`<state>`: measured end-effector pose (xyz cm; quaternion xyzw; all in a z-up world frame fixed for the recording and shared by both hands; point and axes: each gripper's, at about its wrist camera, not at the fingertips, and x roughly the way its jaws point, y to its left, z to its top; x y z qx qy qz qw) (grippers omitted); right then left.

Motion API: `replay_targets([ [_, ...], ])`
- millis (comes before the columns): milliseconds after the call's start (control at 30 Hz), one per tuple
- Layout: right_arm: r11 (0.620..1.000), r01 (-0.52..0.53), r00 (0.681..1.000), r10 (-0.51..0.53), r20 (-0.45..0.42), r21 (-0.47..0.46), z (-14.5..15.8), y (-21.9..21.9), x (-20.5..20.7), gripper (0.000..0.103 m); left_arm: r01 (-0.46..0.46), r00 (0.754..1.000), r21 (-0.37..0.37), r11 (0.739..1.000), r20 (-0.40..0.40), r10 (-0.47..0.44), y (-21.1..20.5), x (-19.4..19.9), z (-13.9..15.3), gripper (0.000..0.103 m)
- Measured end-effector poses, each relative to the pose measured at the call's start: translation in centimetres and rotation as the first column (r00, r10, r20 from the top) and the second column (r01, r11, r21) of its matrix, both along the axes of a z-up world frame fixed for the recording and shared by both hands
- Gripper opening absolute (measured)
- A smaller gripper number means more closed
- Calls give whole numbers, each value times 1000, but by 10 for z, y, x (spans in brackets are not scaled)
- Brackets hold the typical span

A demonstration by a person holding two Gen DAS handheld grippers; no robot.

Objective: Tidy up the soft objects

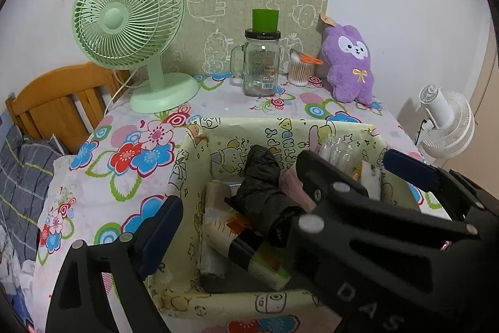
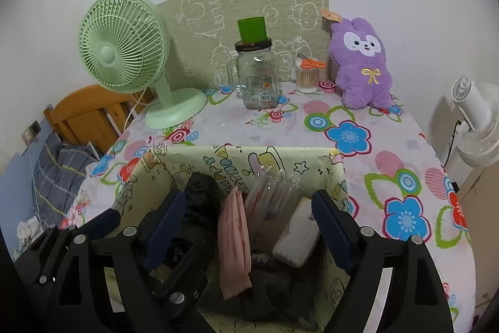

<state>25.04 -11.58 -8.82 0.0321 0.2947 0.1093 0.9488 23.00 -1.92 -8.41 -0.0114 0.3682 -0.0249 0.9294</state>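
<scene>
The box [image 2: 237,158], a yellow-printed bin, sat at the near edge of the worktop [image 2: 358,177], at 6 o'clock in both views, and it already held most of the soft things. A pink cloth [image 2: 234,239] hung upright in its middle, a black bag [image 1: 262,186] lay bunched at the cloth's 9 o'clock, and a white pack [image 2: 296,239] leaned at the cloth's 3 o'clock. Clear wrapped tubes [image 2: 274,186] stood behind them, against the far wall of the box.

The right tool [image 2: 249,227] hung over the box with its jaws spread wide. The pink cloth stood between the pads, but neither pad pressed on it, so the cloth looked dropped rather than held. The left tool [image 1: 280,192] was also wide open and held nothing. One finger sat outside the box's wall at 8 o'clock and the other showed at 3 o'clock, which suggested it straddled the box to steady it.

The purple plush [image 2: 361,64] was propped at the worktop's far edge, at 1 o'clock, against a patterned board [image 2: 249,2], well apart from the box. It was probably the next soft thing to be collected. The fan [image 2: 124,42] at 10 o'clock and the jar [image 2: 257,77] at 12 o'clock were hard goods and most likely stayed put.
</scene>
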Motion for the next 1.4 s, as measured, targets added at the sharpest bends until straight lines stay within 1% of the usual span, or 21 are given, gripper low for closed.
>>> replay_targets([
  [33,1000,2,1000,-2,4,-3,1,-1,-3,92,-2,1000,3,1000,7,2,-1,-2,2,96],
  [100,1000,-2,1000,1,22,3,5,-3,-11,97,-6,1000,8,1000,20,6,-2,-6,4,101],
  [167,1000,0,999,0,37,9,8,-6,-17,103,-7,1000,7,1000,28,6,-3,-10,8,103],
  [533,998,54,995,-55,87,8,29,-21,-58,103,16,996,11,1000,84,-17,-9,-44,34,103],
  [867,997,75,986,-71,154,-25,51,-31,-112,103,2,989,18,1000,145,-4,-5,-85,57,103],
  [1067,994,104,973,-96,210,-28,63,-34,-151,103,-22,983,20,1000,183,18,3,-114,70,103],
  [1200,993,115,967,-107,233,-21,68,-38,-173,103,-38,974,48,998,227,26,6,-138,80,103],
  [1400,987,162,953,-157,260,2,74,-47,-199,103,-39,963,38,999,270,27,15,-166,91,103],
])
